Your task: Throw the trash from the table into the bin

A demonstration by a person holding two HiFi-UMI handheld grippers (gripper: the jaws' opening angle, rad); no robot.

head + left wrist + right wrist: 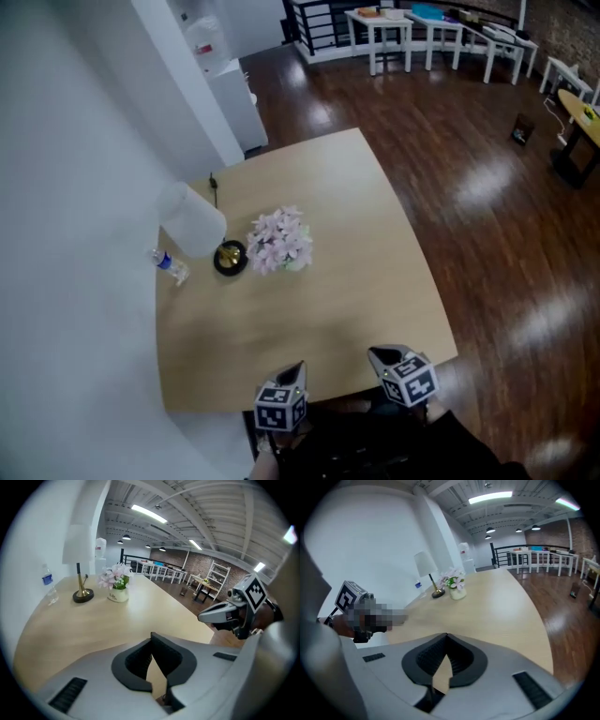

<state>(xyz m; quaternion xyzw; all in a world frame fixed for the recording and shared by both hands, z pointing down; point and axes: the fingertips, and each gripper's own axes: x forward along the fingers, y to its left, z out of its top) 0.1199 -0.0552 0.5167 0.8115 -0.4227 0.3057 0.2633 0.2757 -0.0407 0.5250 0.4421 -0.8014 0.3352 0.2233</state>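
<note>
A small clear plastic bottle (170, 265) with a blue label lies at the left edge of the beige table (347, 281), close to the wall; it also shows in the left gripper view as the bottle (48, 585). My left gripper (298, 367) and right gripper (375, 354) hover side by side over the table's near edge, far from the bottle. In the left gripper view the left gripper (151, 634) has its jaws shut tip to tip with nothing between them. The right gripper (446, 635) is likewise shut and empty. No bin is in view.
A lamp (197, 225) with a white shade and a pot of pale pink flowers (279, 240) stand near the bottle. A white wall runs along the table's left side, with a water dispenser (225, 84) behind. Dark wooden floor (487, 187) lies to the right, white tables (441, 28) far back.
</note>
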